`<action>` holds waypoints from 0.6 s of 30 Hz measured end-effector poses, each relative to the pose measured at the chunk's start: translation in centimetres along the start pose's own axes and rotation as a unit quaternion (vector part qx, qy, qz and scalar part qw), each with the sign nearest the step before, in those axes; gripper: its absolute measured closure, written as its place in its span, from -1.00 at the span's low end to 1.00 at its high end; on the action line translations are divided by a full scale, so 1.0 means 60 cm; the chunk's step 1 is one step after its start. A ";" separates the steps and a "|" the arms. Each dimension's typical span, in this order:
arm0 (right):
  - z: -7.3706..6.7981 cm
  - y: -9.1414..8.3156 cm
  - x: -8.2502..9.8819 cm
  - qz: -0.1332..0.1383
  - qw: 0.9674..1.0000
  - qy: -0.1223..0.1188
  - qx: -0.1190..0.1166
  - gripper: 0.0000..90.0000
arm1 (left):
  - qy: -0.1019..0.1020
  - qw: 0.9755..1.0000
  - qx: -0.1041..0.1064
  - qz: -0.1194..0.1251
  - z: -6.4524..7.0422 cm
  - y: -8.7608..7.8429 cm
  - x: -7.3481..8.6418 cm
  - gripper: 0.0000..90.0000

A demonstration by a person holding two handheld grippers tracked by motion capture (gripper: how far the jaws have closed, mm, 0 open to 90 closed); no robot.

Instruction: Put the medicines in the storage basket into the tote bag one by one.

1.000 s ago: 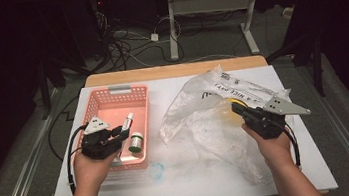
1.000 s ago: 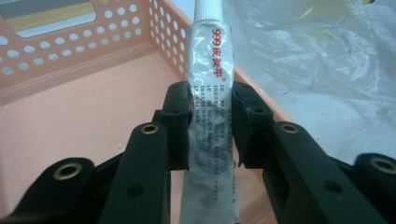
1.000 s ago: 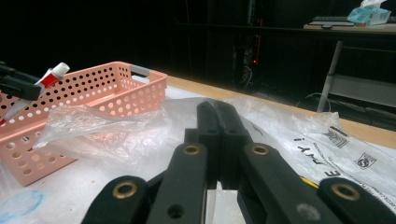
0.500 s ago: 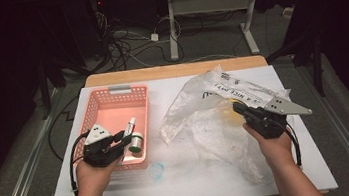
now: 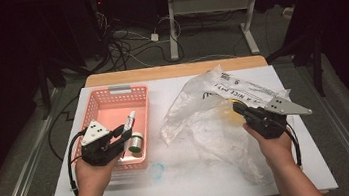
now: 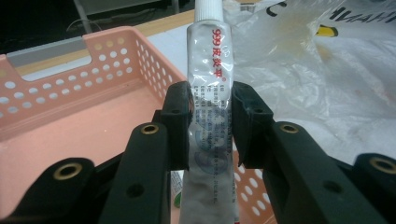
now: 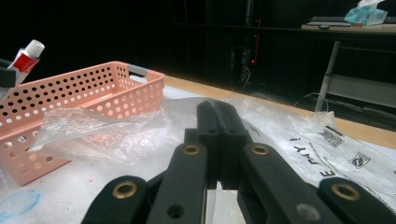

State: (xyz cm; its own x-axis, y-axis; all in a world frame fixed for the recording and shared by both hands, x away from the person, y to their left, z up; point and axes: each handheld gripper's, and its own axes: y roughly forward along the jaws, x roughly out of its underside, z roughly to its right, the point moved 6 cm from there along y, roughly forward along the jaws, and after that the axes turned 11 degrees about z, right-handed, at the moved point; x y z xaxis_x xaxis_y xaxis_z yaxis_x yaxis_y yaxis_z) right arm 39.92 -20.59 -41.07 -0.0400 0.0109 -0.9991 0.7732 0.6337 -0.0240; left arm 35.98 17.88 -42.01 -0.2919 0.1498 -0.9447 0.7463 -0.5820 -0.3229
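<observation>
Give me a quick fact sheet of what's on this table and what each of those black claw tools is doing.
Surface: white table
Left gripper: shut on a tube of ointment, held over the pink basket
Tube: white cap pointing away from the hand, red print on its side
Basket contents: a small round container lying near the front
Right gripper: jaws closed together at the clear plastic bag; whether they pinch the film cannot be told
Bag: crumpled, printed lettering, beside the basket
</observation>
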 end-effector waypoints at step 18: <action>0.000 0.000 -0.001 0.001 1.000 0.000 0.001 1.00 | 0.005 0.998 0.065 0.018 0.069 0.010 -0.020 0.51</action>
State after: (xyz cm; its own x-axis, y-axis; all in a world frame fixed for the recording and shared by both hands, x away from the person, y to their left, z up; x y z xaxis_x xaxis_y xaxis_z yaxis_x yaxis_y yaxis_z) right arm 39.93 -20.60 -41.02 -0.0380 0.0123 -0.9992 0.7749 0.6318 -0.0217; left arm 34.29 14.04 -40.80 -0.2599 0.1345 -0.9562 0.6719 -0.6861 -0.2791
